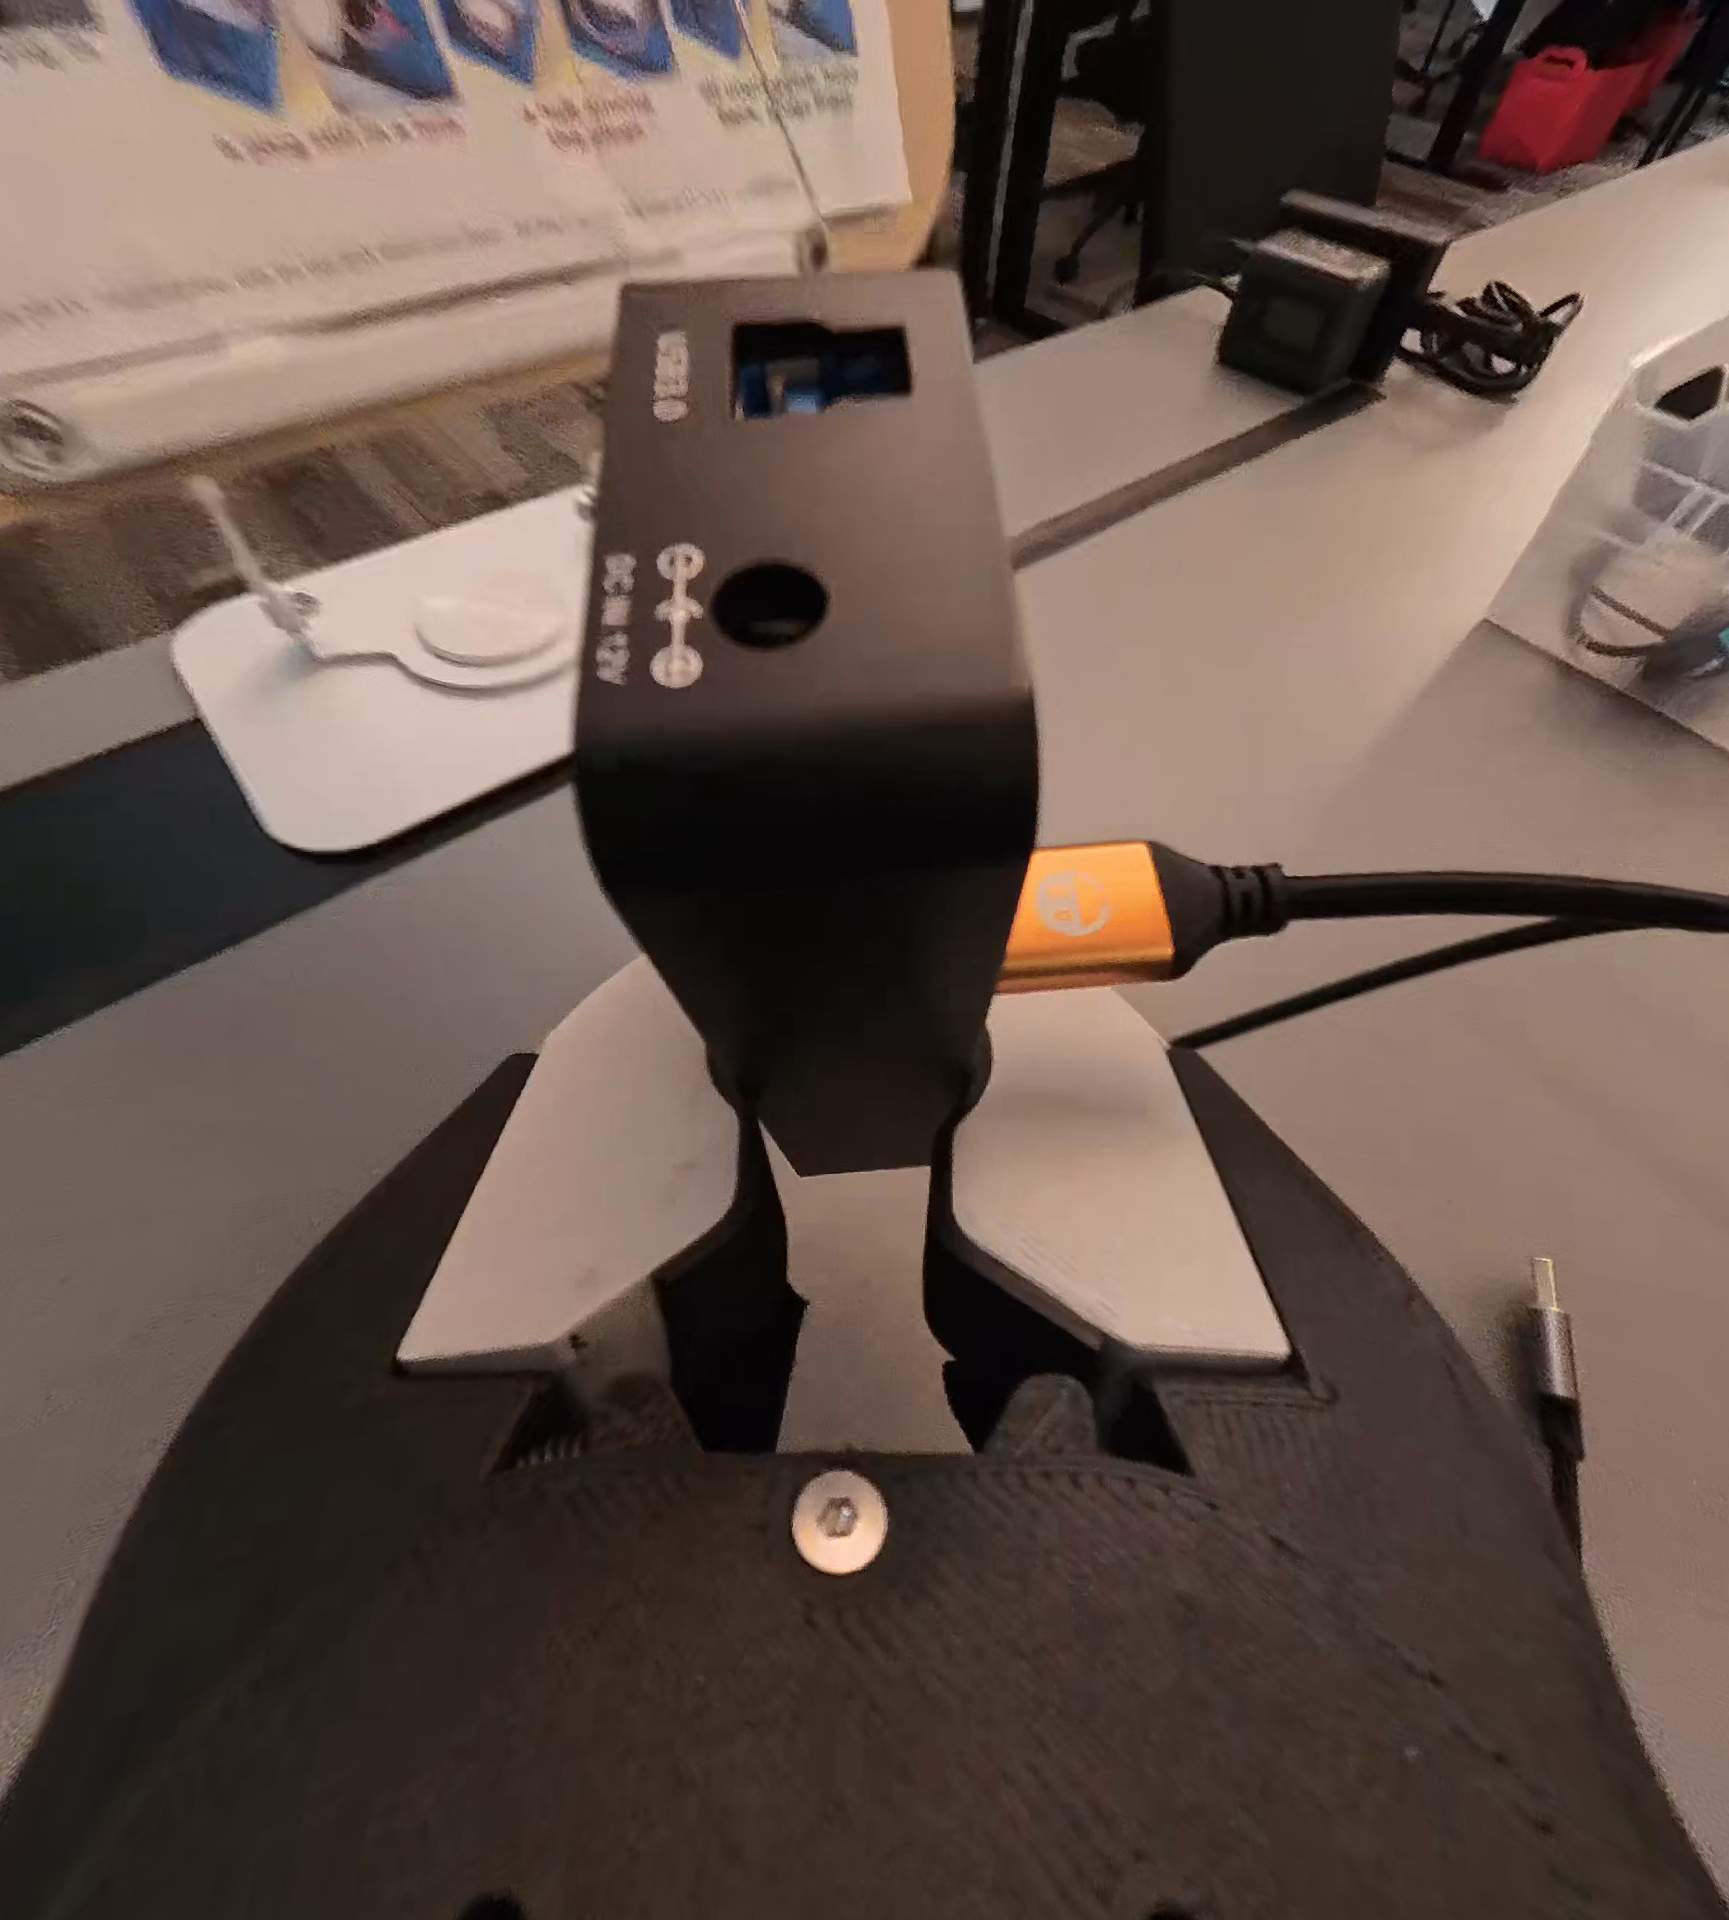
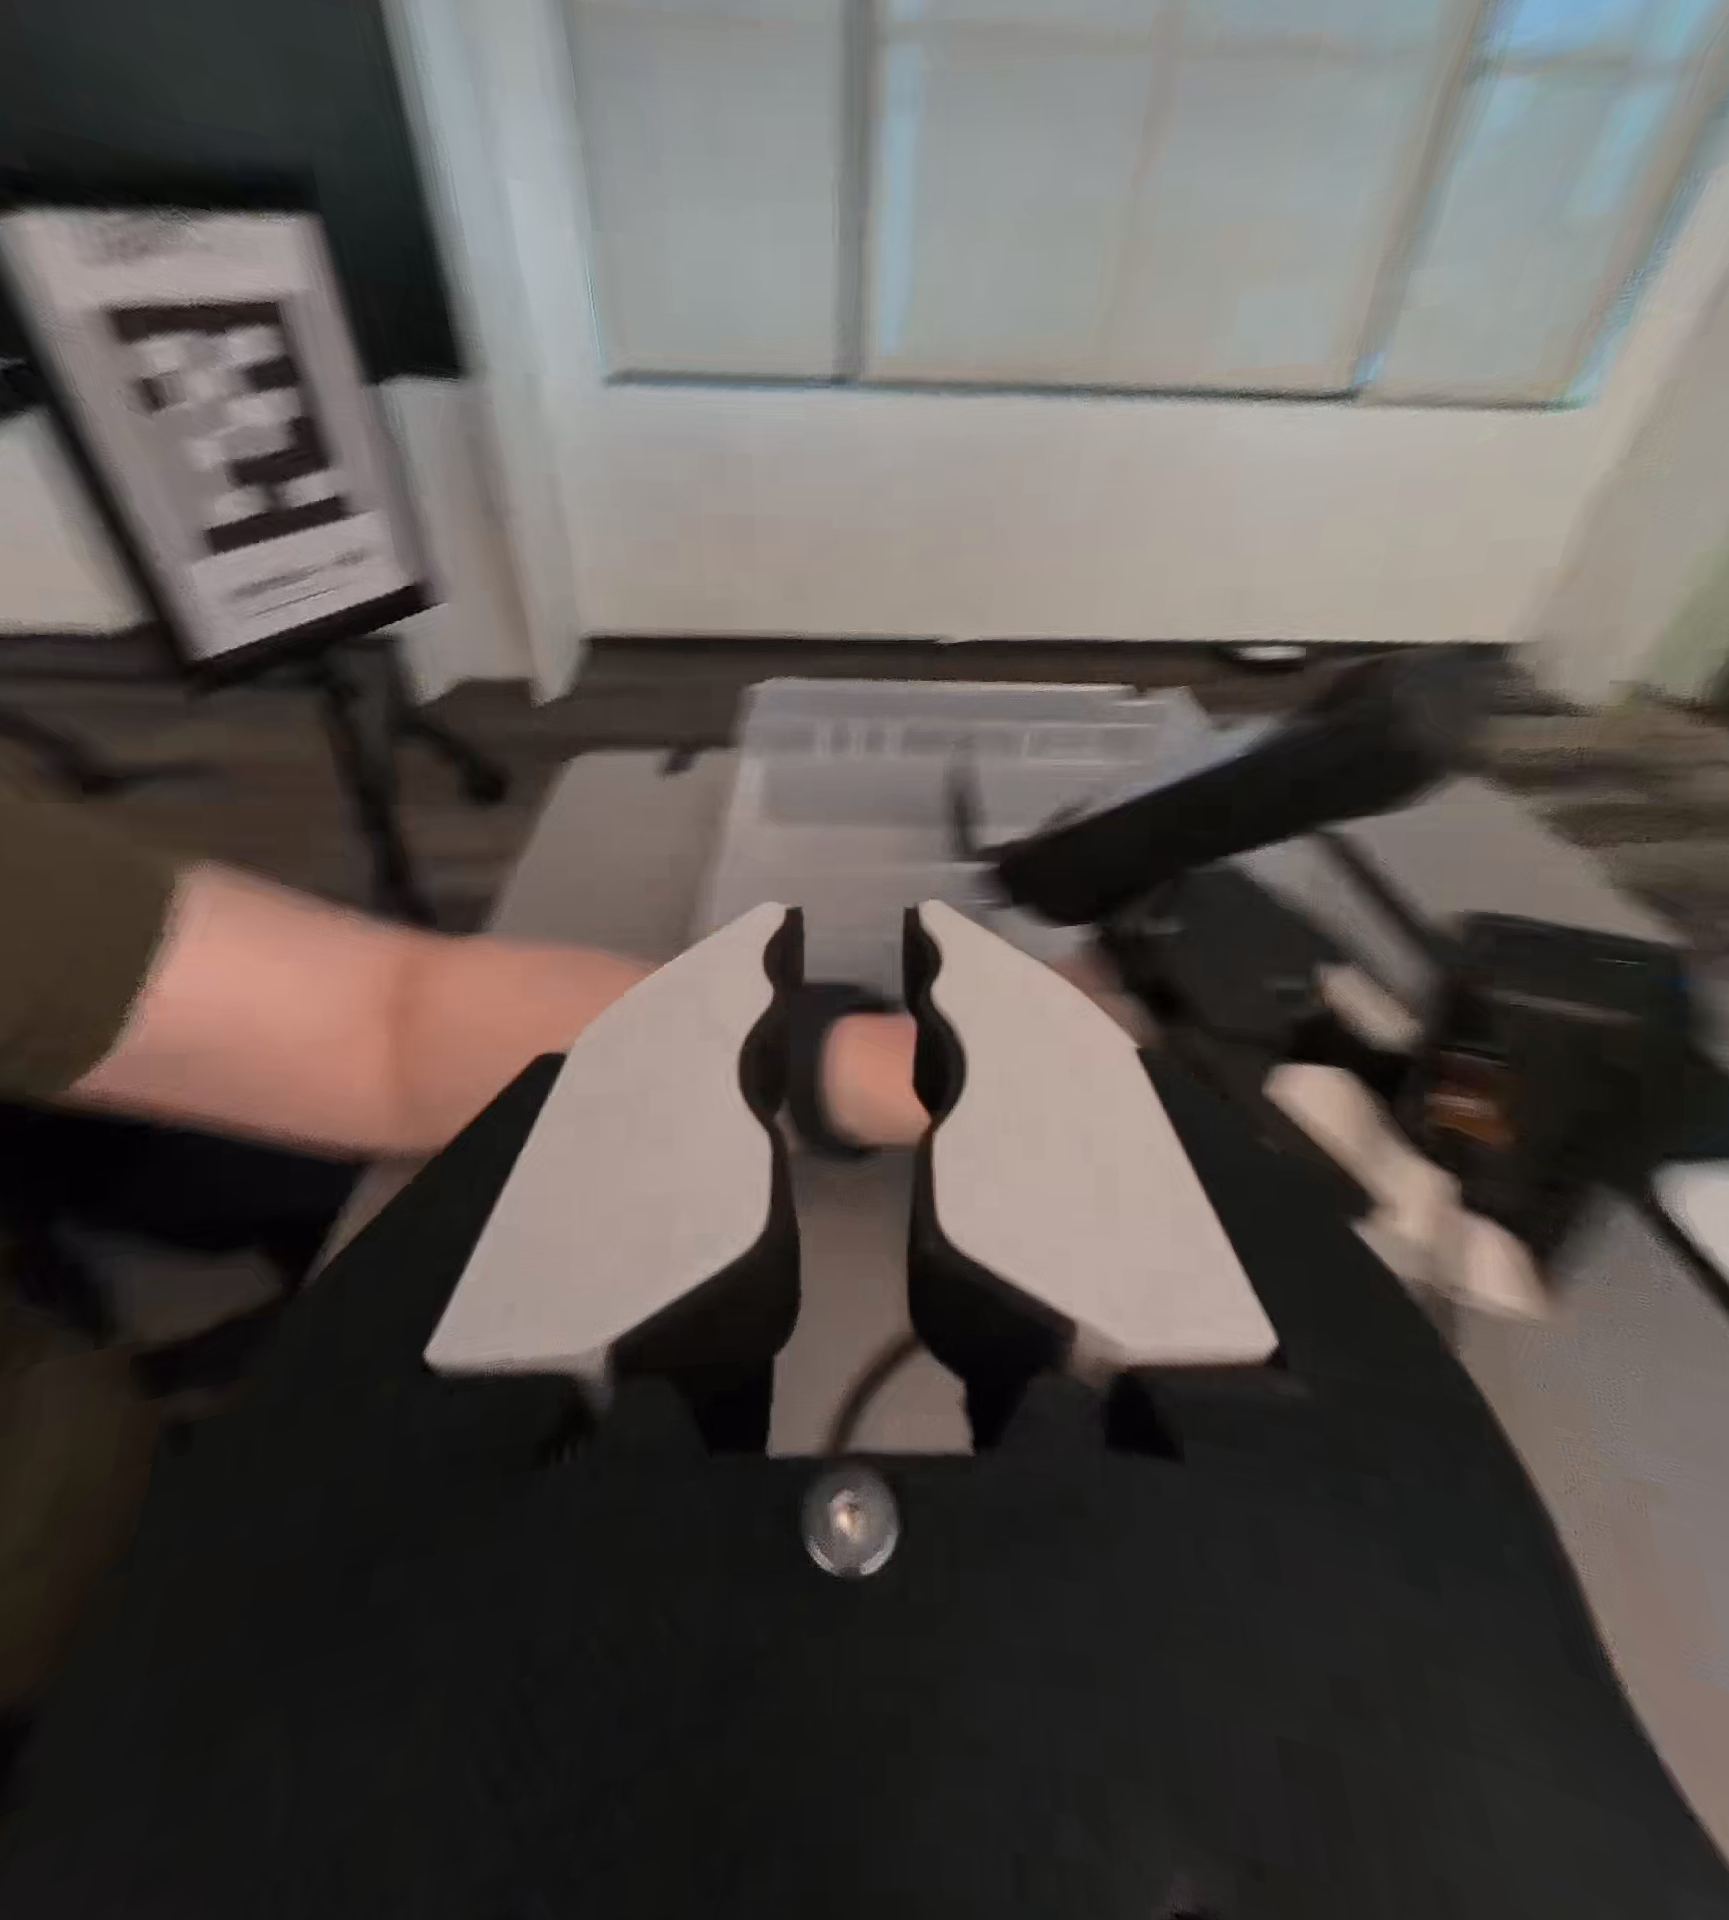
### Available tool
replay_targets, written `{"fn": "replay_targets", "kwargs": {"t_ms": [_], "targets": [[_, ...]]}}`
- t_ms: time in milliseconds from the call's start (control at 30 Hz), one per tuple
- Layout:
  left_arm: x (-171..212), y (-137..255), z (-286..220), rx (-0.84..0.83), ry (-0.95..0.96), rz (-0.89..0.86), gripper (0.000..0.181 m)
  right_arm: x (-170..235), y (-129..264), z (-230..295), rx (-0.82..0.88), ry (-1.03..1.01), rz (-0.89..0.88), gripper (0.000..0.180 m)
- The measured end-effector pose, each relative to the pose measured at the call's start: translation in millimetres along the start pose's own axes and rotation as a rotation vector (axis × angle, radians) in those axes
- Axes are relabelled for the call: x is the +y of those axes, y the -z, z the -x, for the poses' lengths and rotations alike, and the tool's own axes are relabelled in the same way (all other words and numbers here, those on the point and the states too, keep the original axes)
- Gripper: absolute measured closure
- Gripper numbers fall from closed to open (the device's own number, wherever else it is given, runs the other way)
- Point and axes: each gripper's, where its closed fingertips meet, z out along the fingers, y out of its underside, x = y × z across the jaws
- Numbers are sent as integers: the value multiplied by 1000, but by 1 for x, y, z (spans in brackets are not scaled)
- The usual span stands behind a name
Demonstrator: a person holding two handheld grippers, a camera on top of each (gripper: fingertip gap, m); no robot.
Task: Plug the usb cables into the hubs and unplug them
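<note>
The left gripper is clamping the lower end of a black hub, holding it upright above the grey table; its jaws are pressing on the hub's two sides. To the right of the jaws, a USB cable with an orange plug is sitting in the hub's side, and its black cord is trailing off to the right over the table. Lower right of the jaws, a second cable end with a grey metal plug is lying loose on the surface. Beyond the jaws on the left, a white flat stand base is resting on a dark strip of the table, and a white poster board is leaning behind it. Far right, a clear plastic organiser box is holding coiled cables, and a small black block is sitting further back.

The right gripper is hovering with its jaws a little apart and nothing between them. Straight past the jaws, a person's forearm is reaching across from the left (the view is badly smeared). Up and to the right of the jaws, the hub is showing as a dark slanted bar. Behind everything, white walls and a bright window are closing off the room, and a framed sign is standing at the left.
</note>
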Motion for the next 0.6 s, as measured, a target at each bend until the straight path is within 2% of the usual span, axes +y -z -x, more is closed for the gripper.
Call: {"fn": "replay_targets", "kwargs": {"t_ms": [67, 100, 167, 200, 300, 367, 433, 567, 600], "targets": [[11, -12, -9, 19, -5, 21, 153, 5, 21, -63, 337, -24, -27, 149], [16, -17, -14, 25, -21, 34, 153, 14, 33, -94, 493, -5, -30, 135], [27, -25, -21, 19, -65, 65, 153, 46, 44, -136, 656, -9, 20, 122], [31, -29, -25, 25, -82, 83, 153, 62, 42, -147, 675, -53, 48, 114], [42, -38, -34, 36, -130, 116, 153, 90, 21, -156, 617, -179, 90, 107], [48, -41, -36, 38, -167, 135, 153, 102, 18, -170, 683, -199, 136, 103], [56, -44, -38, 55, -173, 165, 153, 115, 12, -172, 665, -159, 217, 122], [62, -46, -42, 116, -130, 204, 147, 132, 12, -177, 652, -207, 280, 122], [59, -44, -43, 125, -115, 193, 140, 139, 14, -180, 668, -198, 315, 122]]}}
